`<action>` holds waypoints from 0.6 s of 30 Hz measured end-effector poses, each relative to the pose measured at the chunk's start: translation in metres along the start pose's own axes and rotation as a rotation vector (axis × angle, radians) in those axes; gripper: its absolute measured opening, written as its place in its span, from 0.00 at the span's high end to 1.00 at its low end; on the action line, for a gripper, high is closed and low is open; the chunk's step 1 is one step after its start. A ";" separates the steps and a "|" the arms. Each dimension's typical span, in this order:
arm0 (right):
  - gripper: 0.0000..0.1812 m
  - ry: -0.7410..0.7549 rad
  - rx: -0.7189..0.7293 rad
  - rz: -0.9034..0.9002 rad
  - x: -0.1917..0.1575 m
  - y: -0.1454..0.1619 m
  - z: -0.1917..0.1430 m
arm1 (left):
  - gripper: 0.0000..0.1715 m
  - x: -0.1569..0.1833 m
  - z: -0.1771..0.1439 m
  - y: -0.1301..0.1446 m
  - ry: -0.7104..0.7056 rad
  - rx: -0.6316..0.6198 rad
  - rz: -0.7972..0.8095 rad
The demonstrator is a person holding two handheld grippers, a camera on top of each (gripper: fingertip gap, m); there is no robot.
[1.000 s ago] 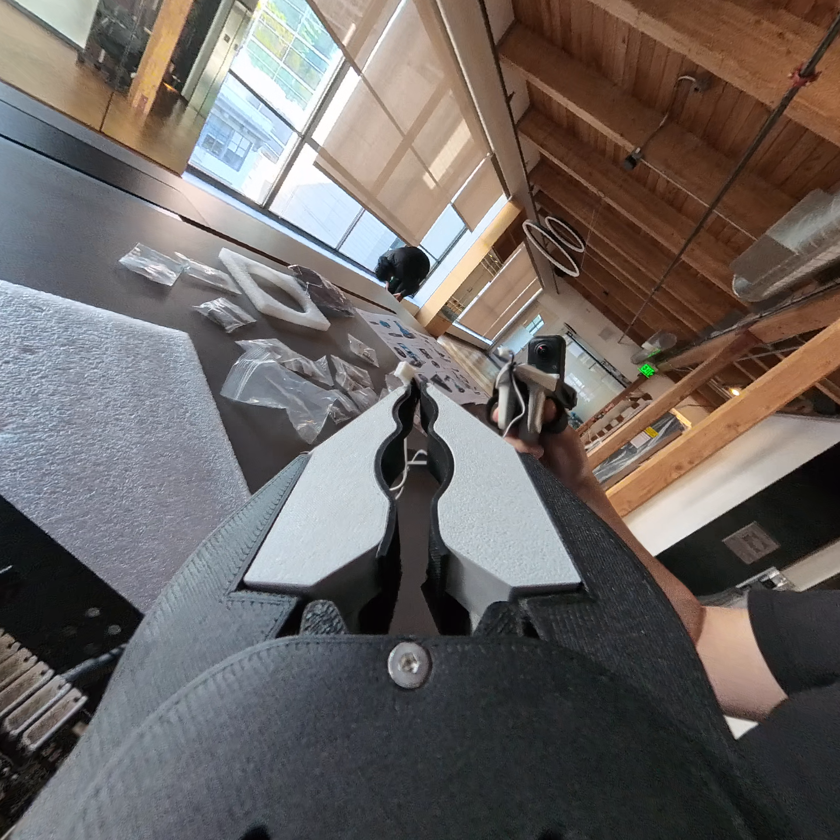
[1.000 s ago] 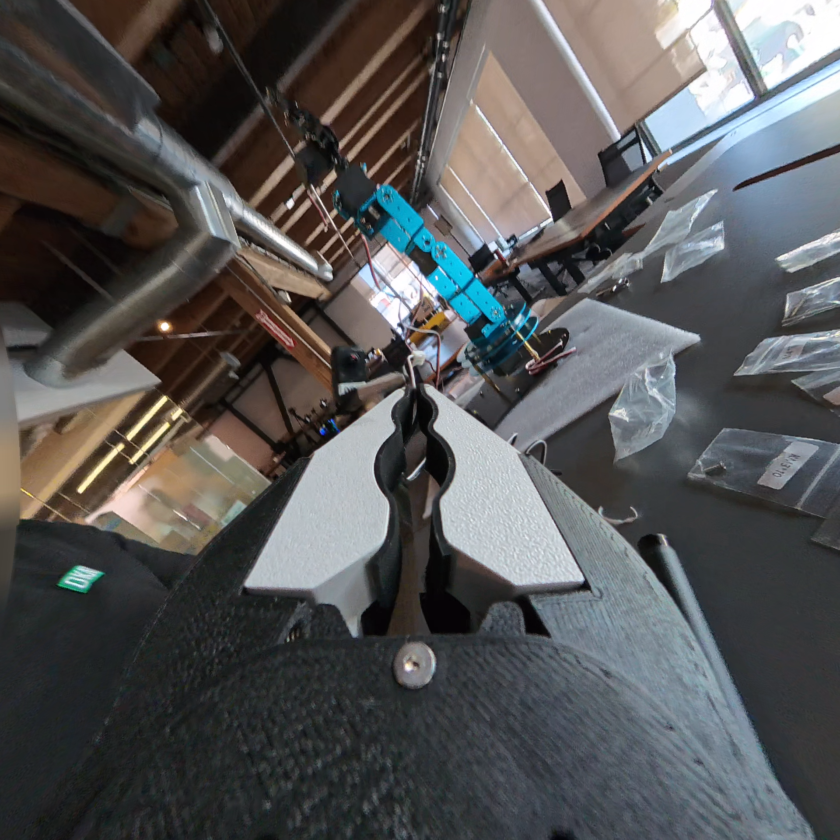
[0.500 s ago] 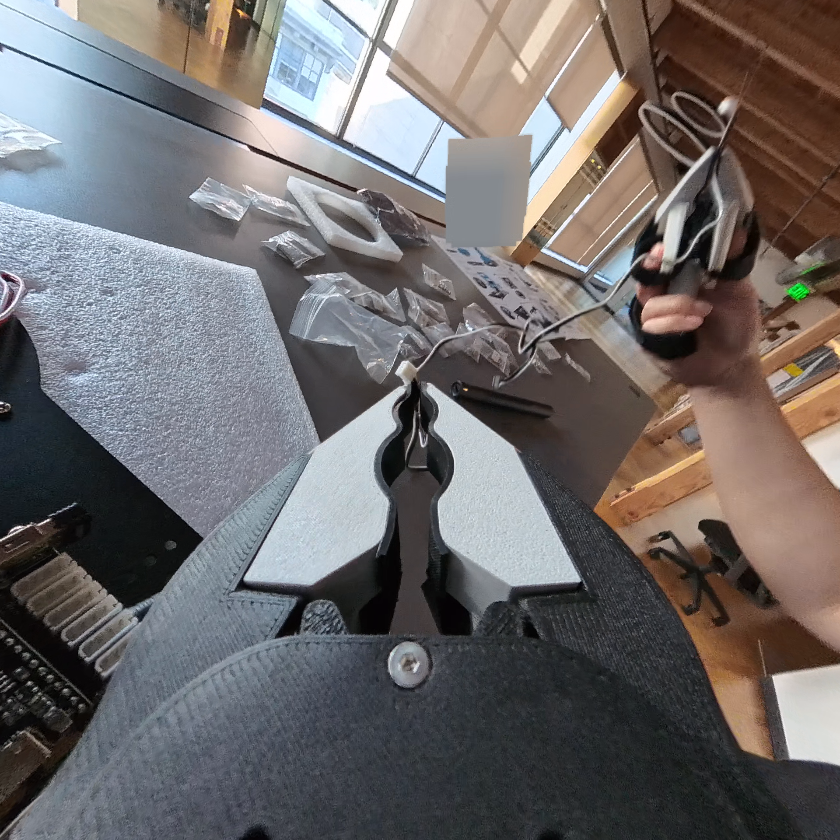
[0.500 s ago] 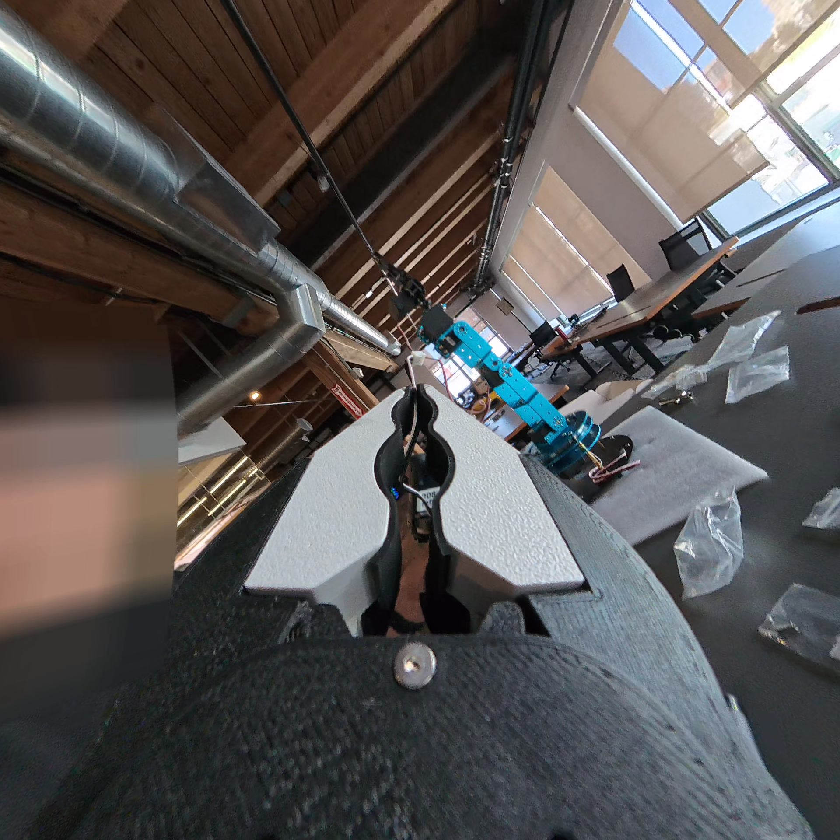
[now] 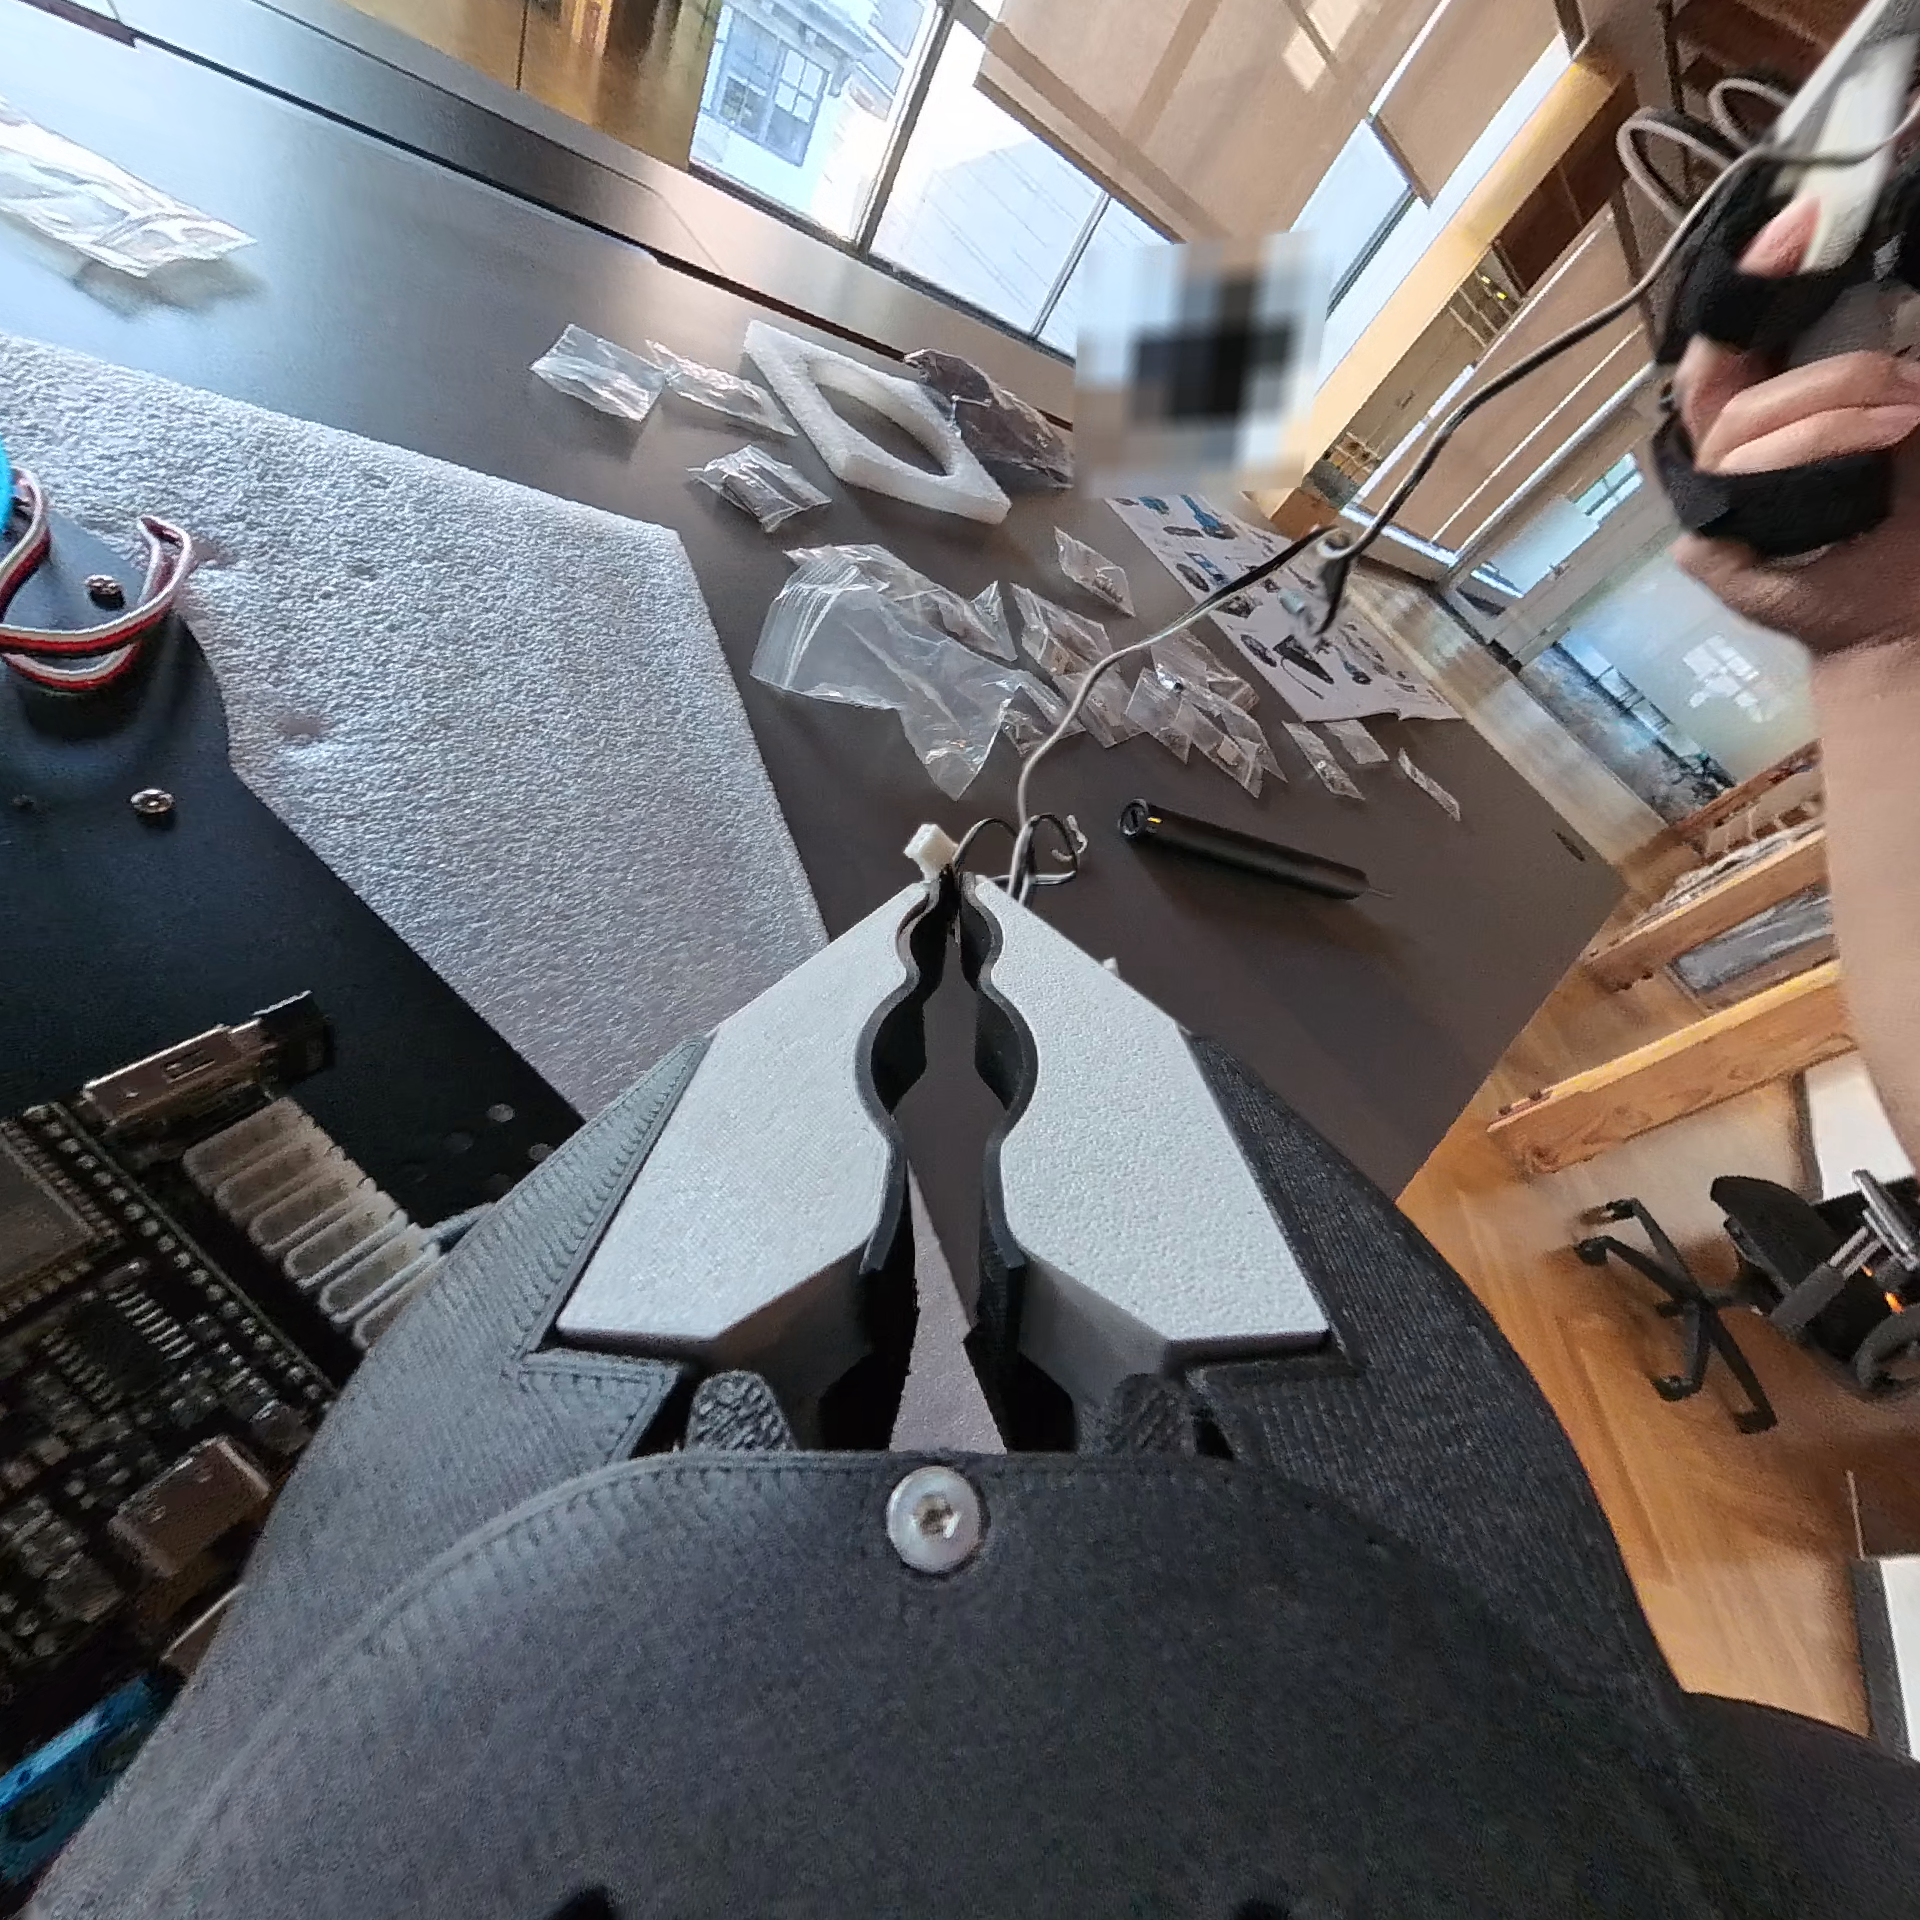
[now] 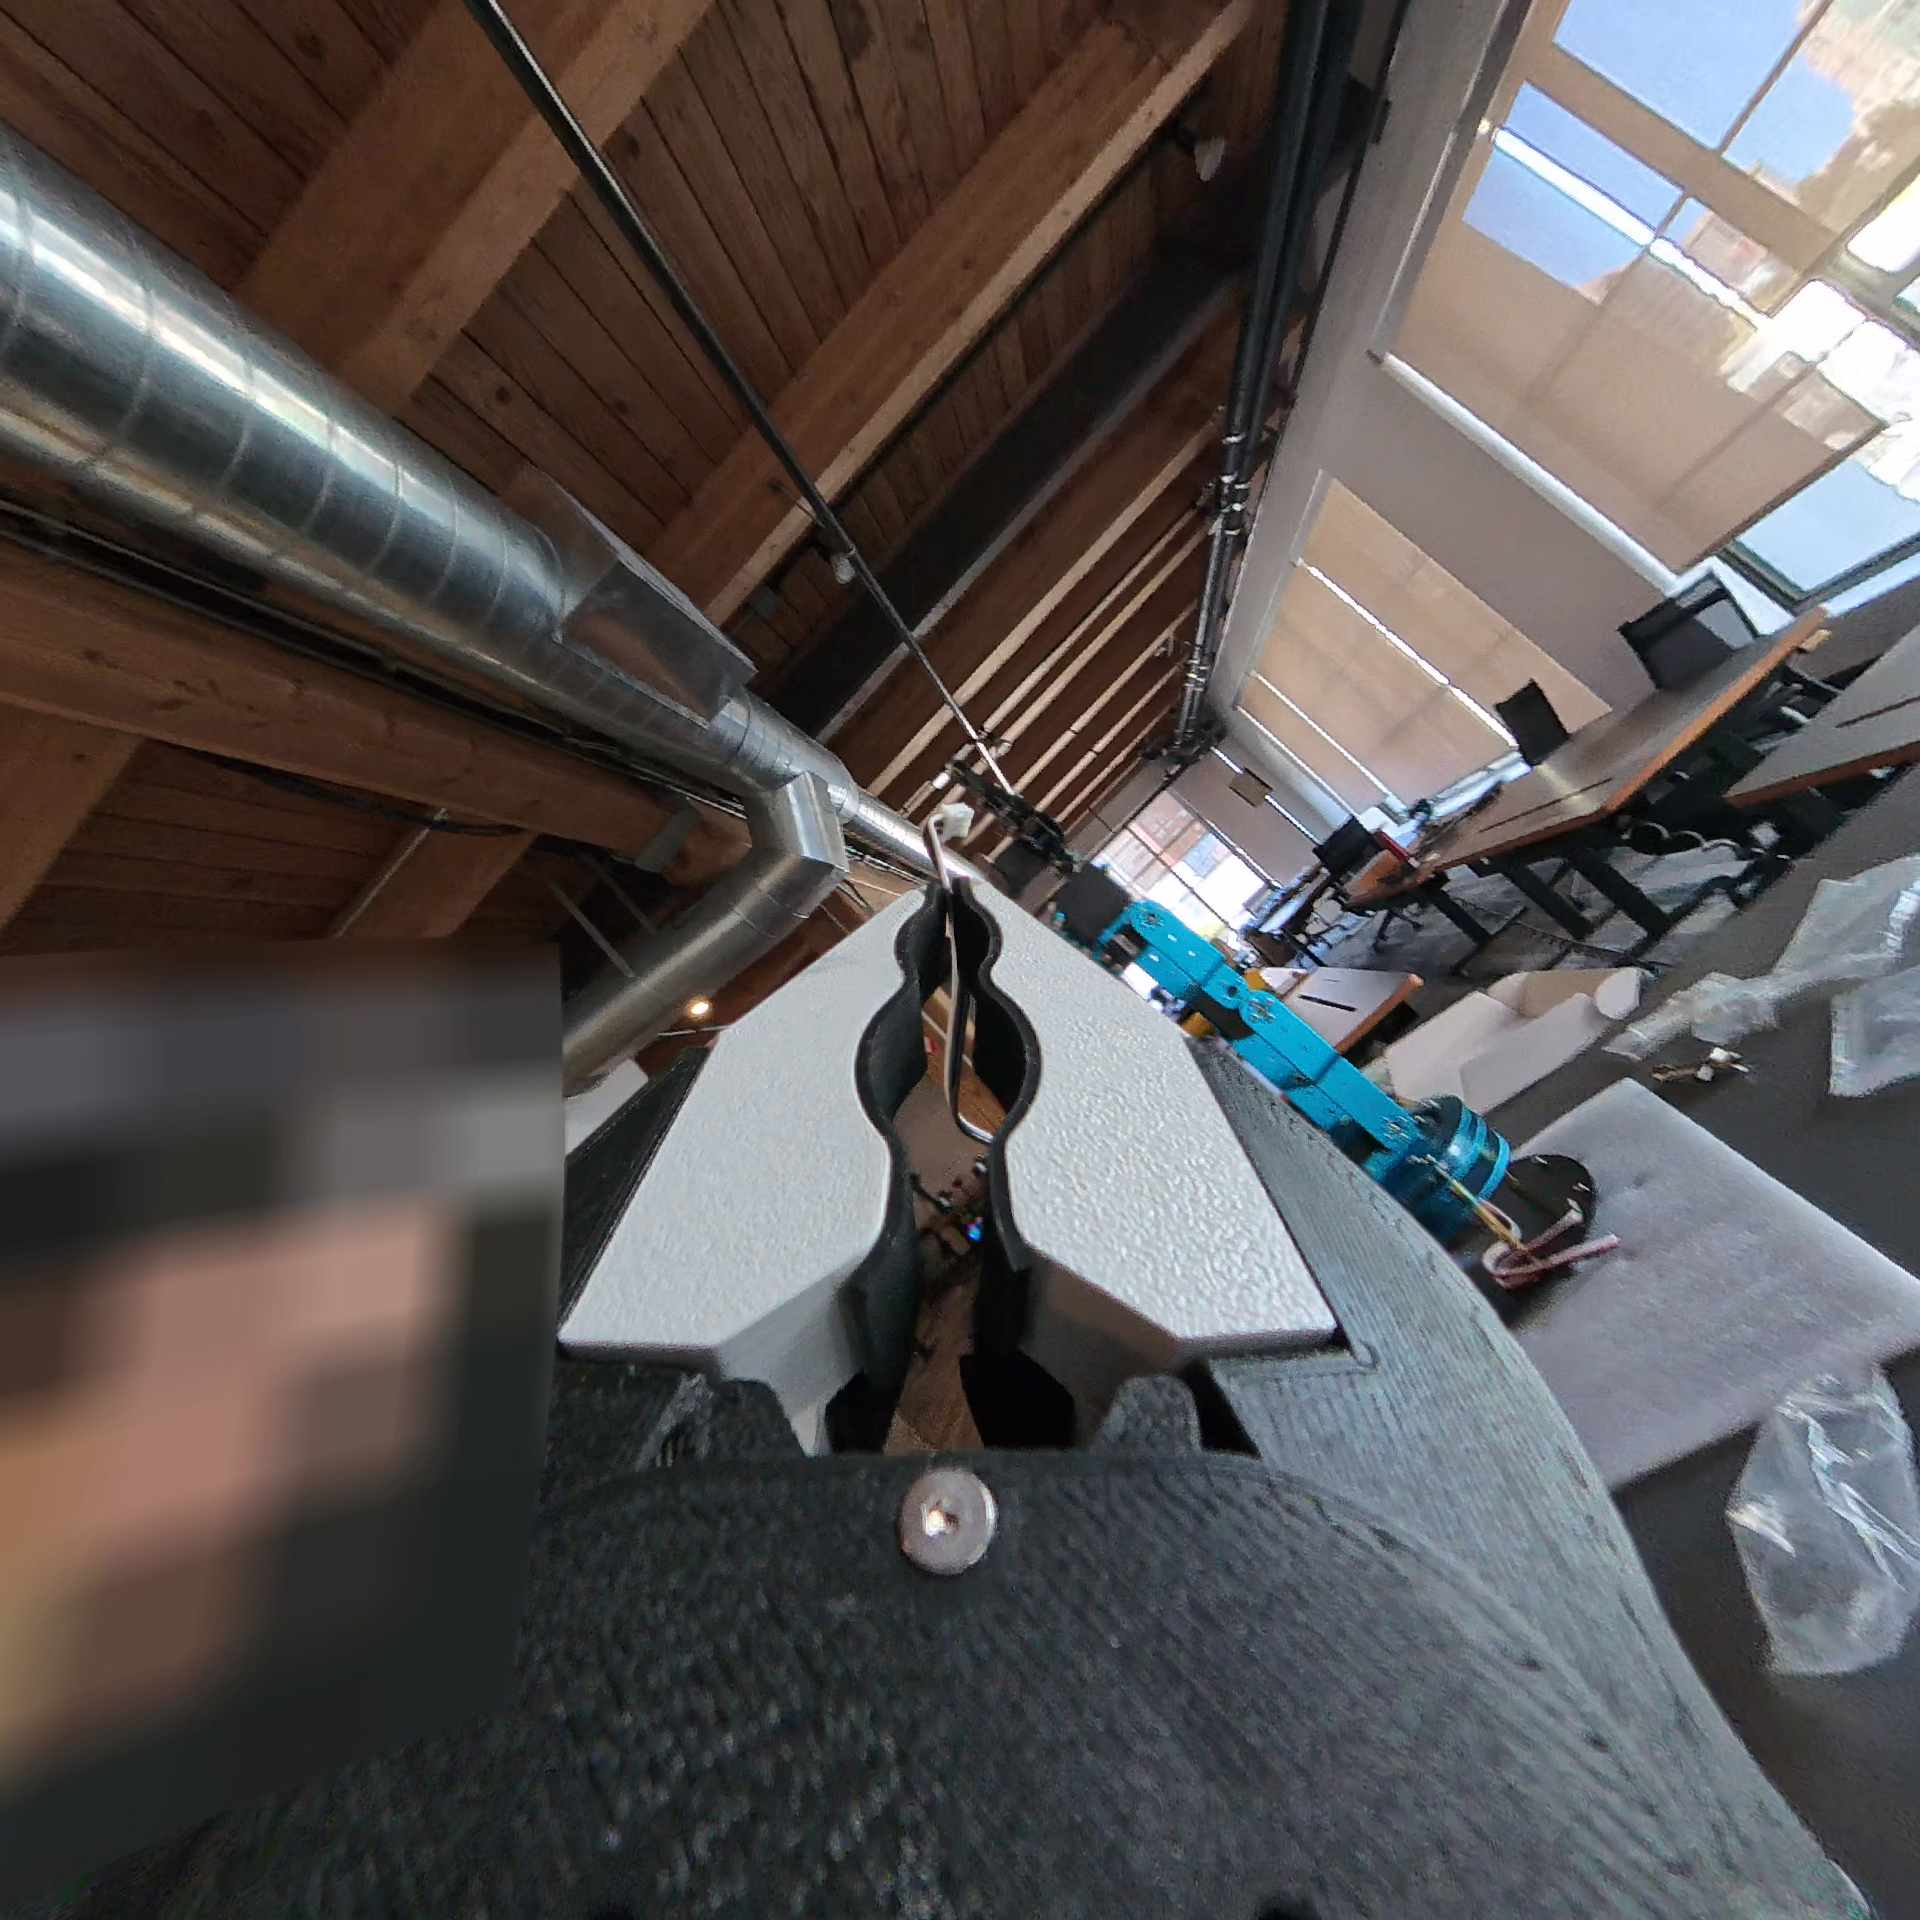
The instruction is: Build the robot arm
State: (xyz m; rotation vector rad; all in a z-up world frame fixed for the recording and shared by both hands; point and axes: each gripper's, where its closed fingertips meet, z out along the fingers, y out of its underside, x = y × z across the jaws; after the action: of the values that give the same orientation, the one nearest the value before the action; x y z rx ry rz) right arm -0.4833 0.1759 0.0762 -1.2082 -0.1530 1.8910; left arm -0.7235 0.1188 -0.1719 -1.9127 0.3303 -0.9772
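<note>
Left gripper (image 5: 954,883): jaws pressed together, pinching a thin cable (image 5: 1049,727) just behind its white connector (image 5: 925,850), frame centre.
Right gripper (image 6: 954,883): jaws pinching the cable's other end, white connector (image 6: 954,823) poking out above the tips.
Cable run: rises toward the hand (image 5: 1808,416) at upper right.
Desk (image 5: 1299,987): dark; foam sheet (image 5: 436,665) left, plastic bags (image 5: 883,644) centre, black cylinder (image 5: 1242,850) right of tips, circuit board (image 5: 125,1299) lower left.
Blue robot arm (image 6: 1340,1070): right of centre in the right wrist view.

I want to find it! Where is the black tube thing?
In the left wrist view, the black tube lies on the dark table, right of the left gripper, near the plastic bags.
</note>
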 end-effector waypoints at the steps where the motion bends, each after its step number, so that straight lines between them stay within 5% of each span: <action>1: 1.00 -0.026 0.011 0.007 -0.006 -0.004 0.002 | 1.00 -0.001 0.000 0.002 -0.008 -0.007 0.005; 10: 1.00 -0.086 0.033 0.096 -0.024 -0.024 0.023 | 1.00 -0.007 0.000 0.007 -0.049 -0.022 0.018; 13: 1.00 0.088 -0.149 0.090 0.015 0.020 0.035 | 1.00 -0.001 0.000 0.003 -0.028 -0.007 0.023; 18: 1.00 0.100 -0.285 0.126 0.032 0.076 0.052 | 0.99 0.016 0.002 -0.011 0.045 0.022 0.043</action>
State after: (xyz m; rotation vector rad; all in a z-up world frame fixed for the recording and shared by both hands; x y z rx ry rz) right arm -0.5740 0.1688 0.0424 -1.5328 -0.3068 1.9588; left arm -0.7132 0.1162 -0.1554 -1.8583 0.3842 -0.9924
